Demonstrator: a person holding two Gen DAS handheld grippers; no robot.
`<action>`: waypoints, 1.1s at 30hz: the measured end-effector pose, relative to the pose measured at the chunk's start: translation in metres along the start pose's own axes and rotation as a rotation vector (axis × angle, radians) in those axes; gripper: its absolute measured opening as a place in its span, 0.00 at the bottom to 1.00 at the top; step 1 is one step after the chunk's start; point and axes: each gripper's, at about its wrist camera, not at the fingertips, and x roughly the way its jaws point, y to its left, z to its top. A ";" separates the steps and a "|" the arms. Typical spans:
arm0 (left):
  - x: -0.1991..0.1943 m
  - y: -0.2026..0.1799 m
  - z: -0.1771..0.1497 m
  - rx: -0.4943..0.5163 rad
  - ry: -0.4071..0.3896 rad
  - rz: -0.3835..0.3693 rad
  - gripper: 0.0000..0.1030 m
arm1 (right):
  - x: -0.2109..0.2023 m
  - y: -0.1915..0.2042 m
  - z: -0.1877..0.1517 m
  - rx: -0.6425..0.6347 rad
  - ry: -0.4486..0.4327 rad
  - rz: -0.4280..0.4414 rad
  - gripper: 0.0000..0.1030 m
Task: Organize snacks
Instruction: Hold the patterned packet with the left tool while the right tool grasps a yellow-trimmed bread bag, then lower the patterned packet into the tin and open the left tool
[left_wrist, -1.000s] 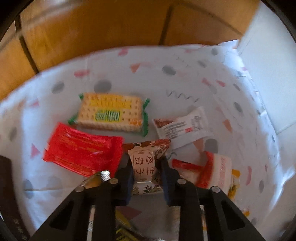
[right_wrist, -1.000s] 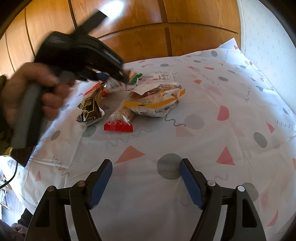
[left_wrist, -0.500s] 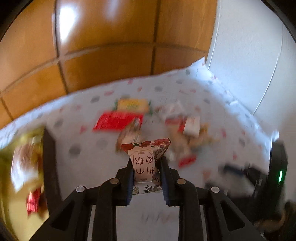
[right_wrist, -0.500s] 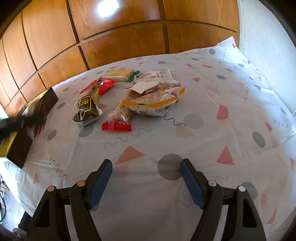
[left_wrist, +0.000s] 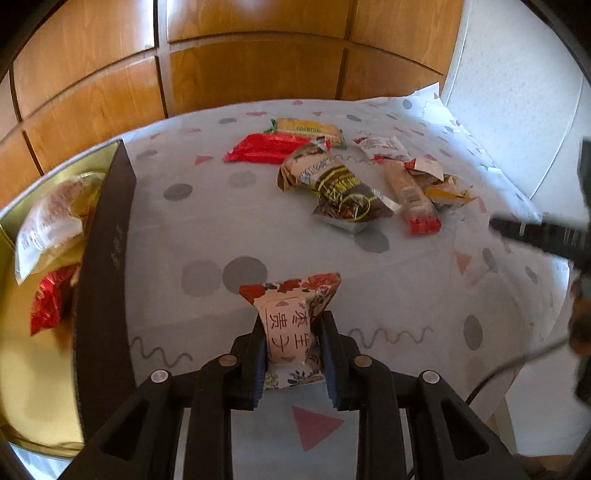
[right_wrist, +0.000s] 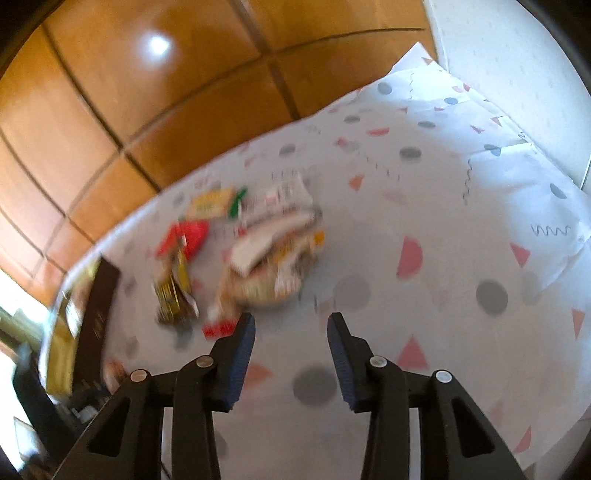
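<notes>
The left gripper (left_wrist: 291, 345) has pulled back from the snack pile; the gold-lined dark box (left_wrist: 105, 258) now fills the frame's left. The right gripper (right_wrist: 291, 334) has narrowed and tilted.

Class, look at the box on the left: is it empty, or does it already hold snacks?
Not empty. Inside the gold-lined box lie a pale snack bag and a red packet.

a white tablecloth (left_wrist: 229, 236) printed with grey dots, pink triangles and wavy lines covers the table. behind it stands a wall of brown wooden panels (left_wrist: 258, 62) with dark grooves. at the right is a white wall (left_wrist: 517, 85).
</notes>
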 end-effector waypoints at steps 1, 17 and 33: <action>0.000 0.001 -0.001 -0.001 -0.006 0.000 0.26 | 0.002 0.000 0.009 0.007 0.005 0.015 0.40; -0.001 0.002 -0.003 0.001 -0.031 -0.003 0.26 | 0.106 0.036 0.047 -0.195 0.220 -0.117 0.43; 0.000 0.004 -0.003 -0.012 -0.043 -0.006 0.28 | 0.043 -0.003 -0.016 -0.176 0.094 -0.105 0.34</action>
